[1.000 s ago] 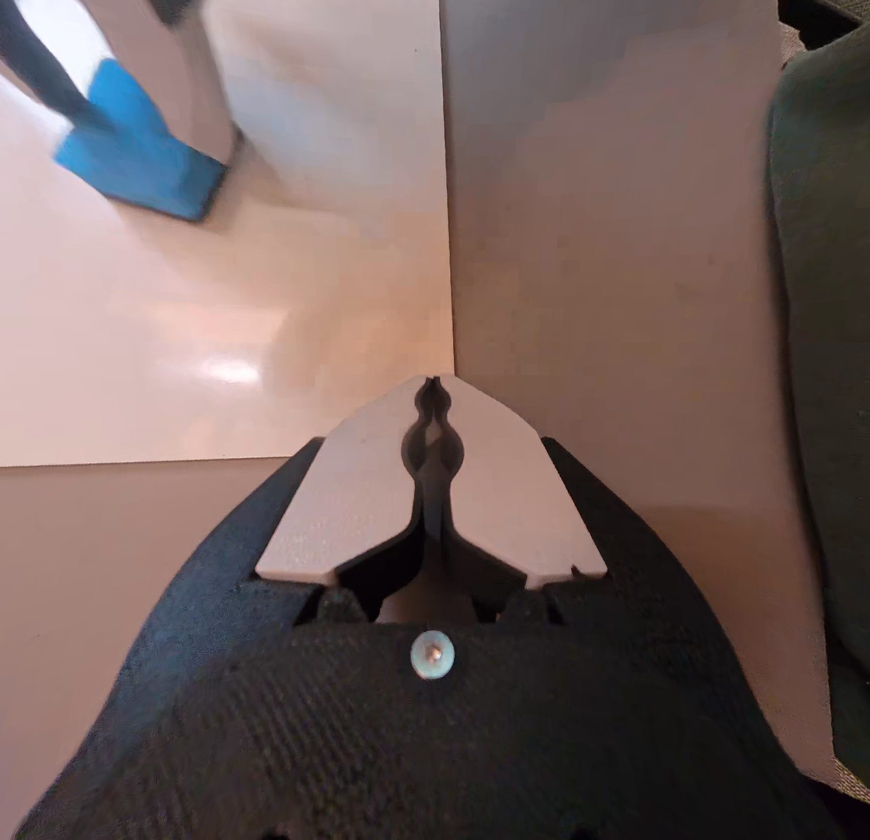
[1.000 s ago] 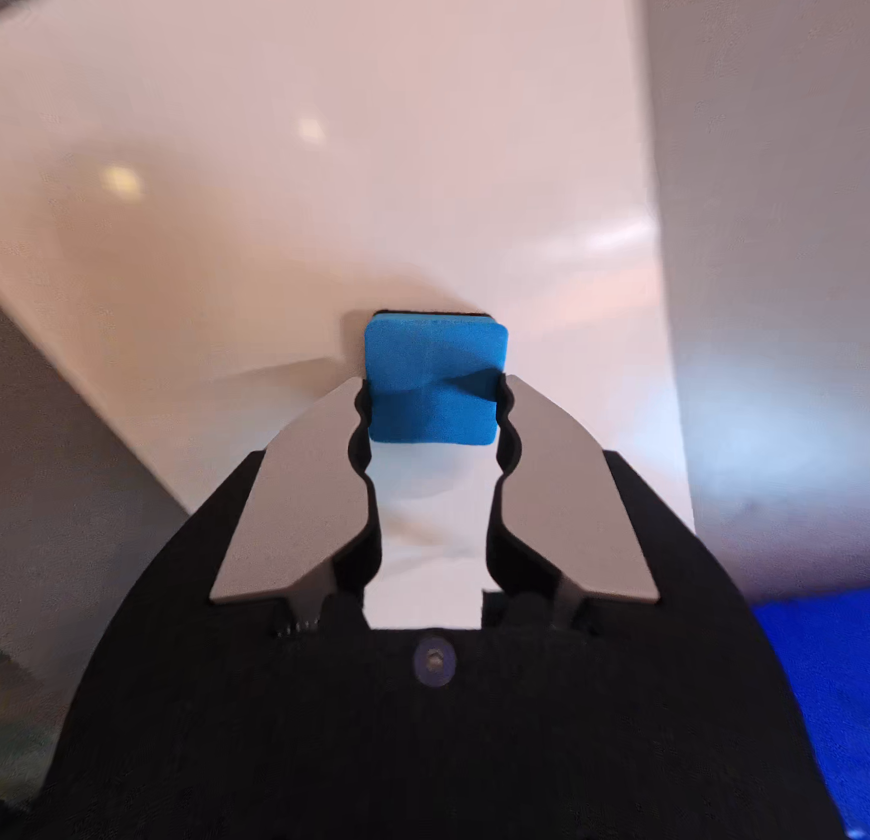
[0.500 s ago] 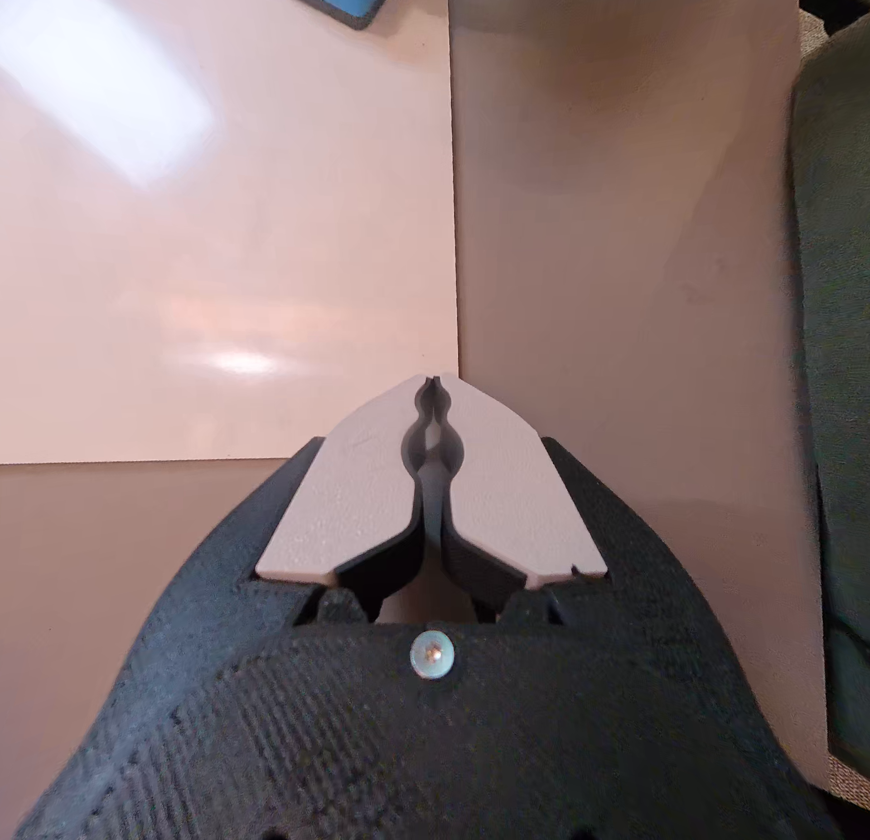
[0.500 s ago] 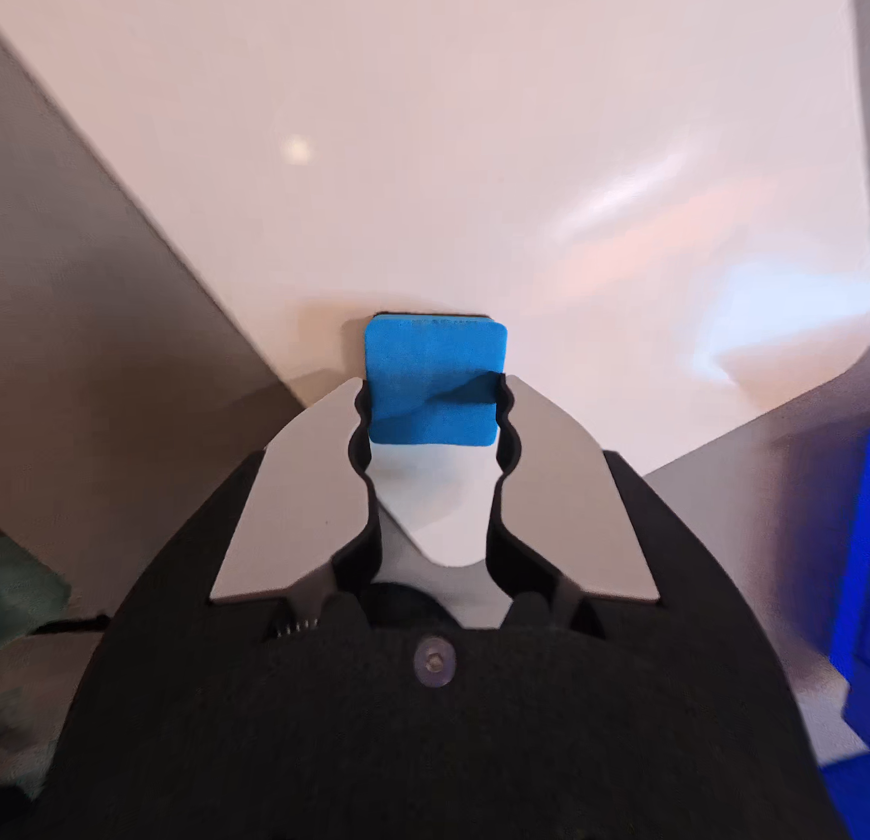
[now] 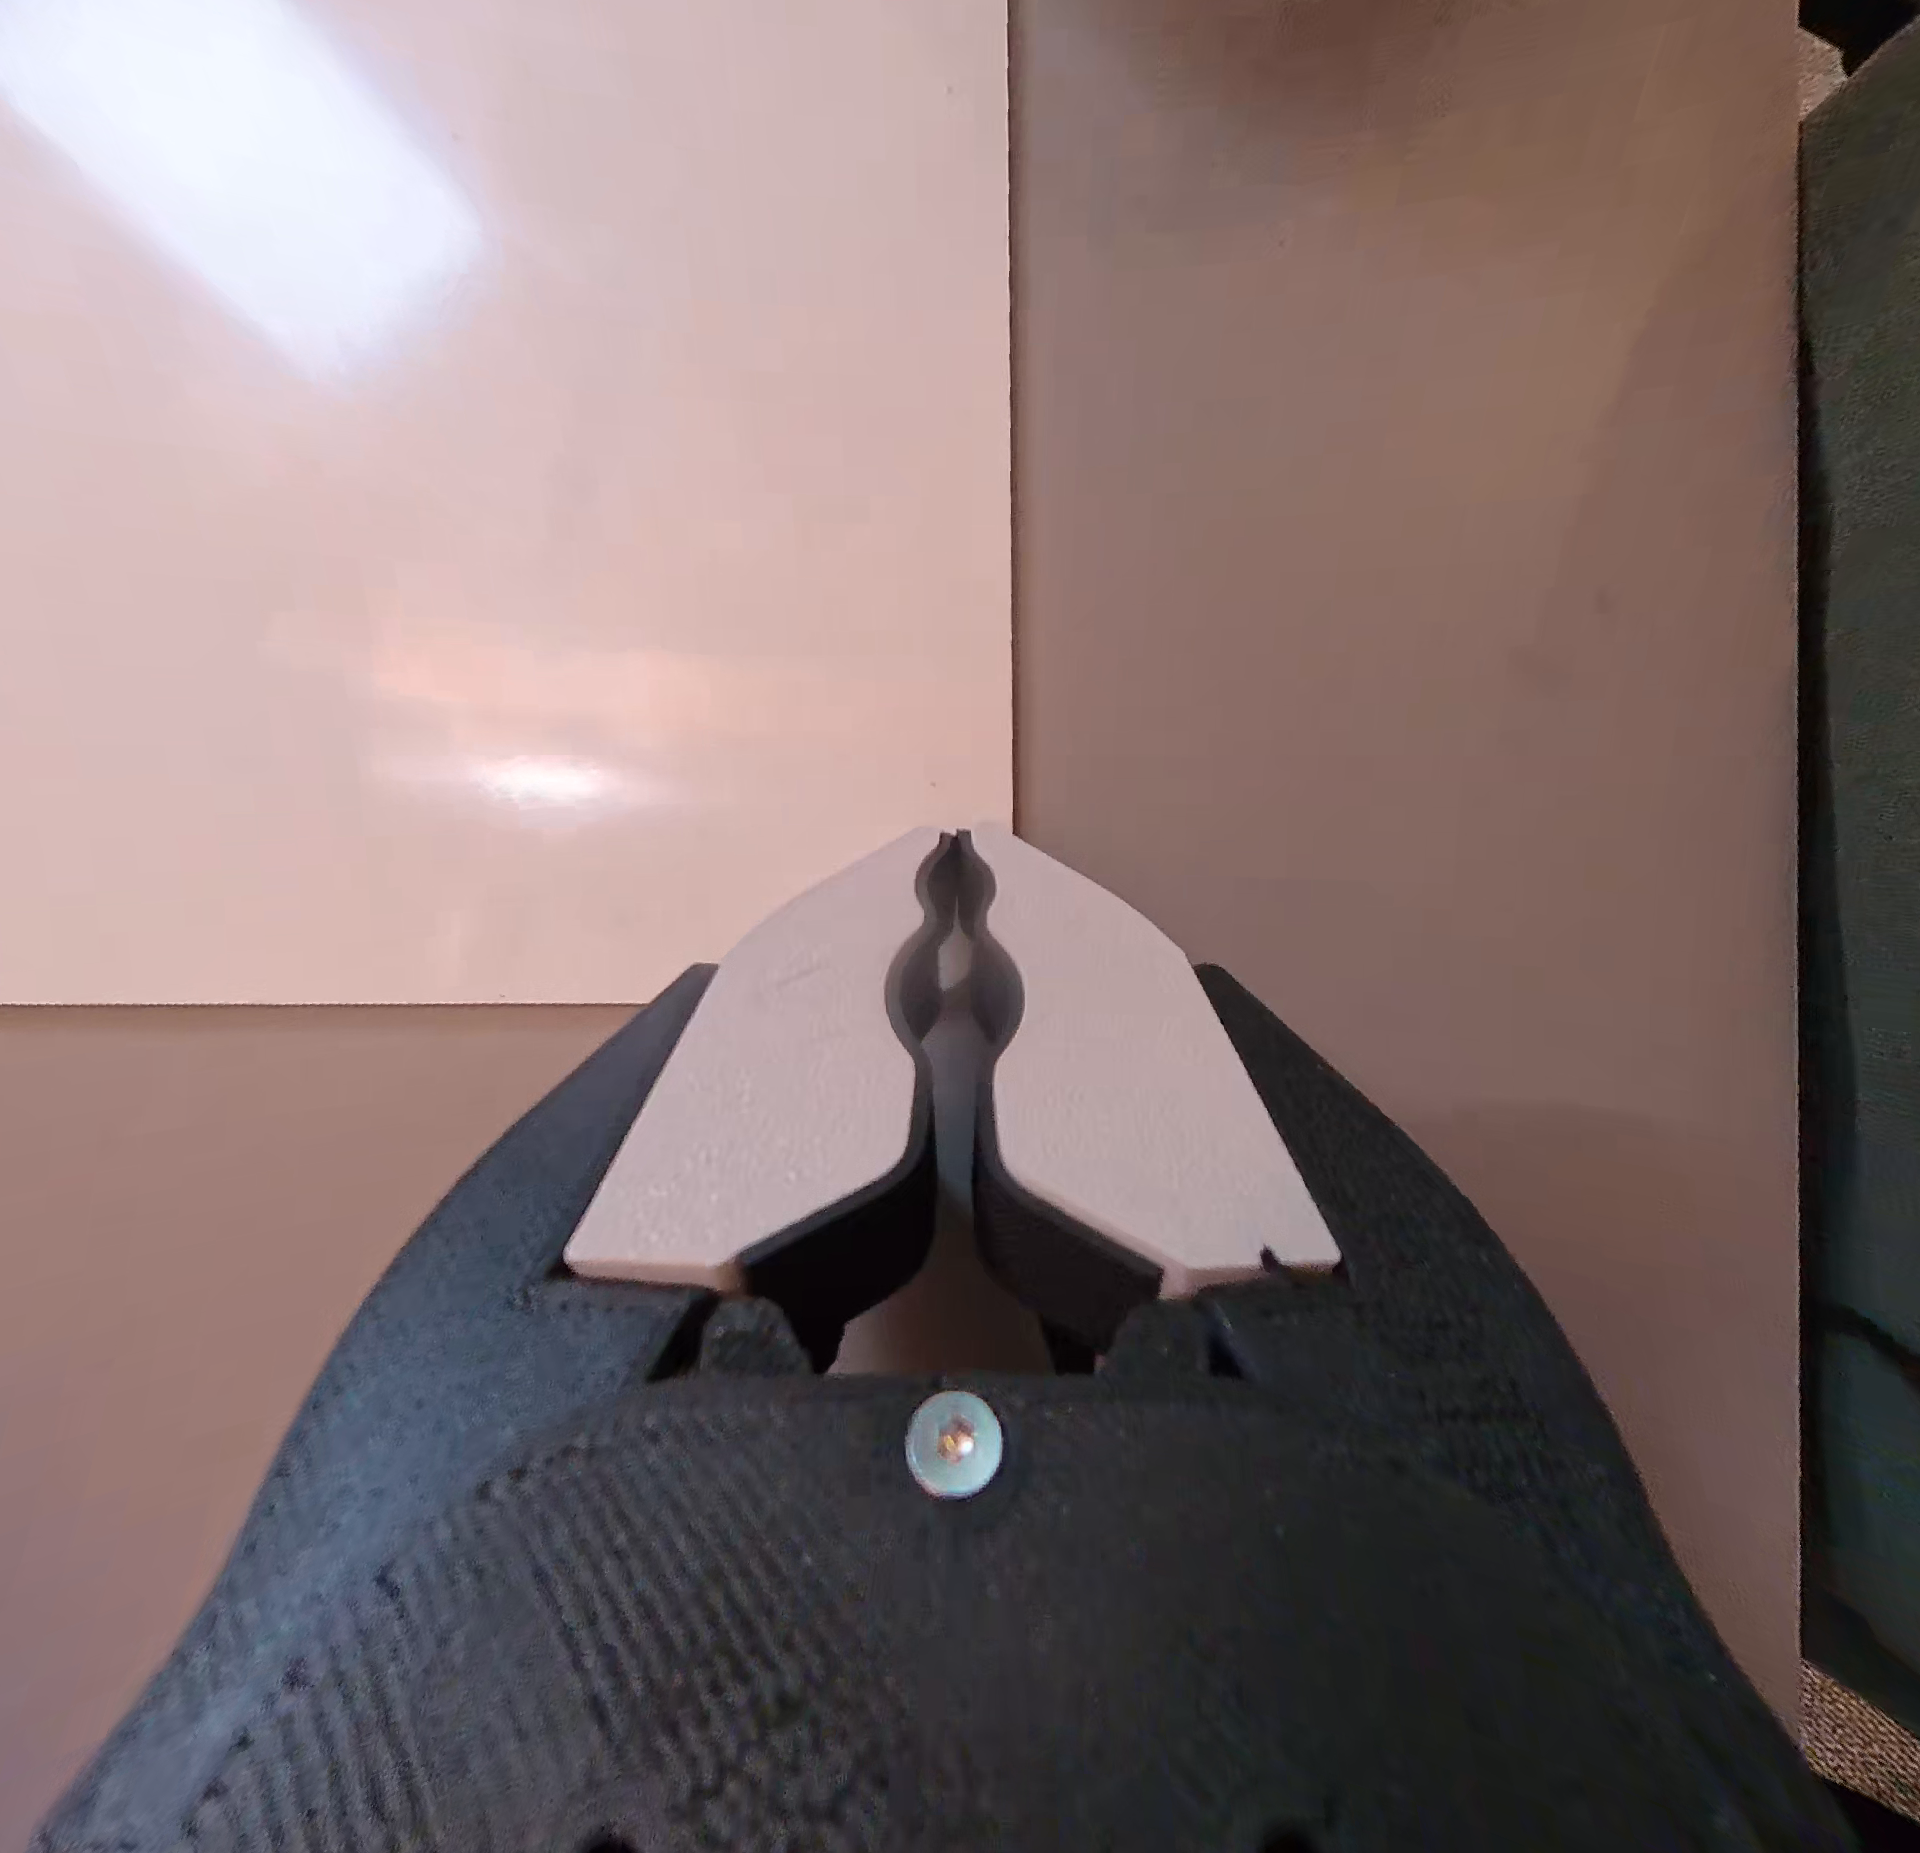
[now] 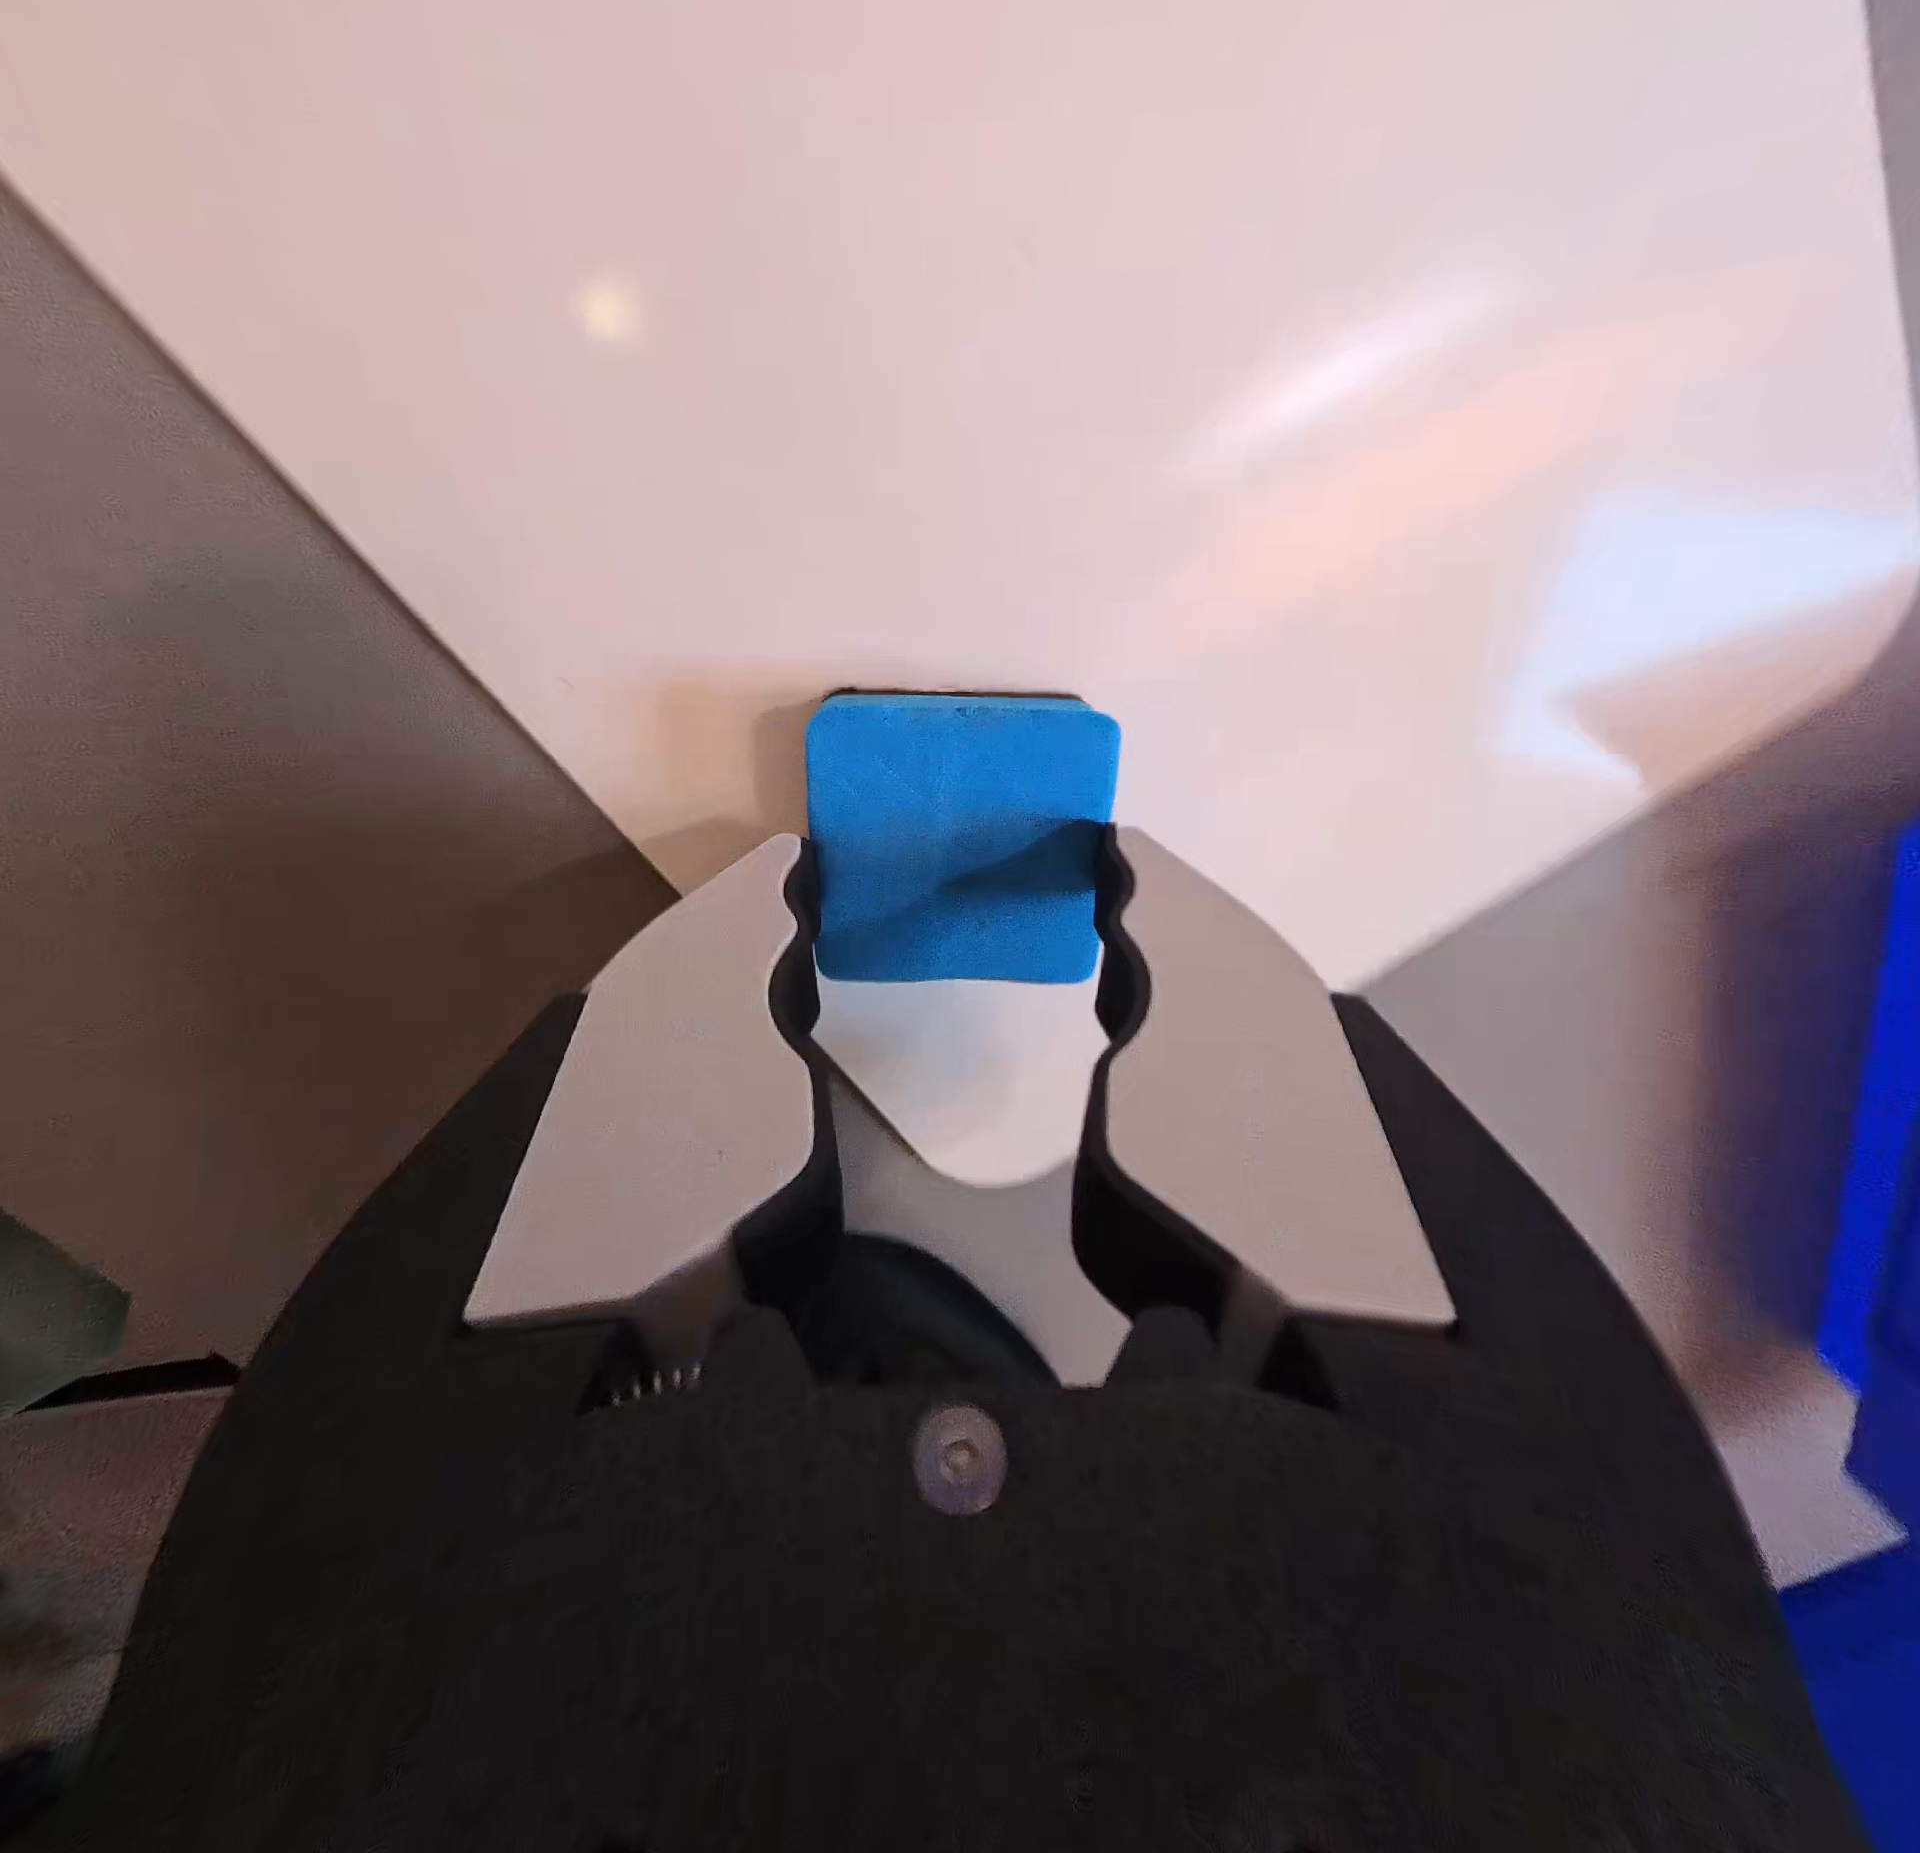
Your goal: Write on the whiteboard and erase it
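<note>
A glossy whiteboard [image 5: 499, 473] lies flat on a beige table; it also fills the right wrist view [image 6: 935, 349]. No marks show on it. My right gripper [image 6: 958, 847] is shut on a blue eraser [image 6: 956, 816], its dark pad side pressed to the board near a rounded corner. My left gripper [image 5: 958, 839] is shut and empty, resting at the board's near right corner. The eraser is out of the left wrist view. No marker is in view.
The beige table [image 5: 1403, 660] runs along the board's right side, with a dark green fabric thing [image 5: 1860, 764] at its right edge. In the right wrist view, a bright blue thing [image 6: 1870, 1128] stands at the right and something dark green [image 6: 52, 1325] sits lower left.
The right gripper has swept the eraser across the board toward a corner, out of the left wrist view. The left gripper has hardly moved.
</note>
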The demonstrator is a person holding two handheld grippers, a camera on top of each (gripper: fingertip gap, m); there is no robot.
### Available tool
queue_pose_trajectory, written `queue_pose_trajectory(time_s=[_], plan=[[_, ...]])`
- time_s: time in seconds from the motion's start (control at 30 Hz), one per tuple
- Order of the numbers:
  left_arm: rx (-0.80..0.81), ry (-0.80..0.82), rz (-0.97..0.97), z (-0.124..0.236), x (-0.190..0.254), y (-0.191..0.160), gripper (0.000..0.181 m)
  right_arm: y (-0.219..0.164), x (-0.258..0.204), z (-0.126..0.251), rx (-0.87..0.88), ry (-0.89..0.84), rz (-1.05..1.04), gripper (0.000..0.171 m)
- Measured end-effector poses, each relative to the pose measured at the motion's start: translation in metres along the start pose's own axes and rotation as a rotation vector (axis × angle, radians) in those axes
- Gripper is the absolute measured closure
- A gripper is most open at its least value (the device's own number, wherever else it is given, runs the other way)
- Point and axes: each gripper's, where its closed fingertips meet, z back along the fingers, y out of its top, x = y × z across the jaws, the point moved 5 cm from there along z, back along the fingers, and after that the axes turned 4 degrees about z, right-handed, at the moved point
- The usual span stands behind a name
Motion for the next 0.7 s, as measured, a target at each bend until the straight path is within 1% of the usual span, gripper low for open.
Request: queue_pose_trajectory(time_s=[0.1,0.2,0.27,0.33,0.37,0.43,0.5,0.57,0.63,0.7], plan=[[-0.016,0.026,-0.017,0.0,0.0,0.001,0.181,0.033,-0.008,-0.004,0.017,-0.009,0.095,0.12],[-0.014,0.035,-0.008,0.0,0.001,0.001,0.181,0.048,0.018,-0.01,0.029,-0.044,0.072,0.119],[-0.013,0.041,-0.001,0.0,0.001,0.0,0.181,0.039,0.053,-0.012,0.01,-0.127,-0.001,0.119],[-0.016,0.05,0.001,0.001,0.0,0.0,0.181,0.013,0.083,-0.01,-0.039,-0.205,-0.09,0.119],[-0.016,0.052,0.001,0.001,0.001,0.0,0.181,-0.001,0.089,-0.008,-0.06,-0.21,-0.131,0.119],[-0.018,0.056,-0.003,0.001,0.001,0.0,0.181,-0.026,0.085,-0.004,-0.078,-0.164,-0.179,0.12],[-0.02,0.056,-0.005,0.001,0.001,0.0,0.181,-0.039,0.066,0.0,-0.093,-0.092,-0.175,0.12],[-0.015,0.048,0.003,0.0,0.001,0.0,0.181,-0.032,0.035,0.001,-0.068,0.012,-0.101,0.12],[-0.012,0.04,0.007,0.0,0.001,0.001,0.181,-0.013,0.013,0.0,-0.048,0.037,-0.006,0.12],[-0.015,0.045,0.002,-0.001,0.001,0.001,0.181,0.011,0.002,-0.003,-0.008,0.056,0.058,0.12]])
